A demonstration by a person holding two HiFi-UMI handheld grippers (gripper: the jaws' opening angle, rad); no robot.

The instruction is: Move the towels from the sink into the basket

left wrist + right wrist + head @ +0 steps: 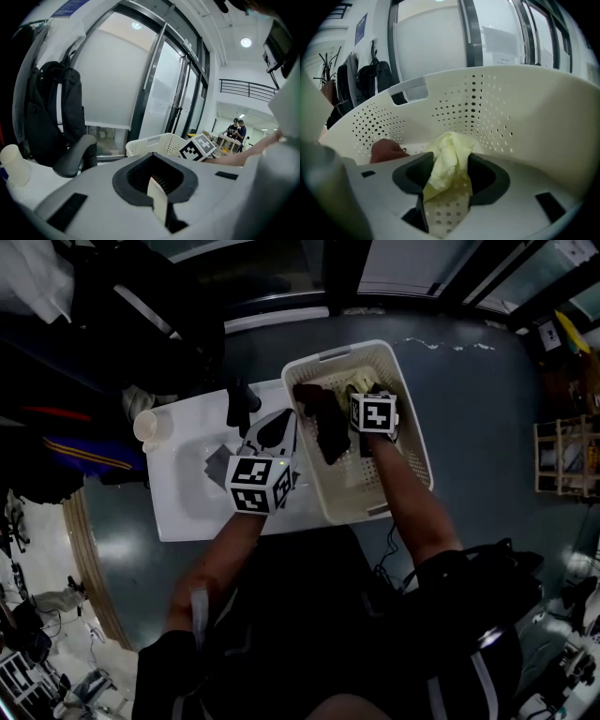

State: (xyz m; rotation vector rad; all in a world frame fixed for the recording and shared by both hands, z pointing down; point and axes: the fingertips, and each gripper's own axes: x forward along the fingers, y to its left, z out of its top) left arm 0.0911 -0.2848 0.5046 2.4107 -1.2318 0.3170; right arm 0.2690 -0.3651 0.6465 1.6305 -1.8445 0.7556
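Towel point(447, 157) lies seemingly loose inside half-open right tool point(449, 174); left tool point(157, 182) is closed.

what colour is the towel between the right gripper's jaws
Pale yellow. The towel shows best in the right gripper view.

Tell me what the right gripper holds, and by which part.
A crumpled pale yellow towel sits between the right gripper's jaws, by a bunched fold. Whether they press it cannot be told.

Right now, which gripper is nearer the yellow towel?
Right. The right gripper is down in the basket with the towel between its jaws; the left gripper is outside the basket, over the sink.
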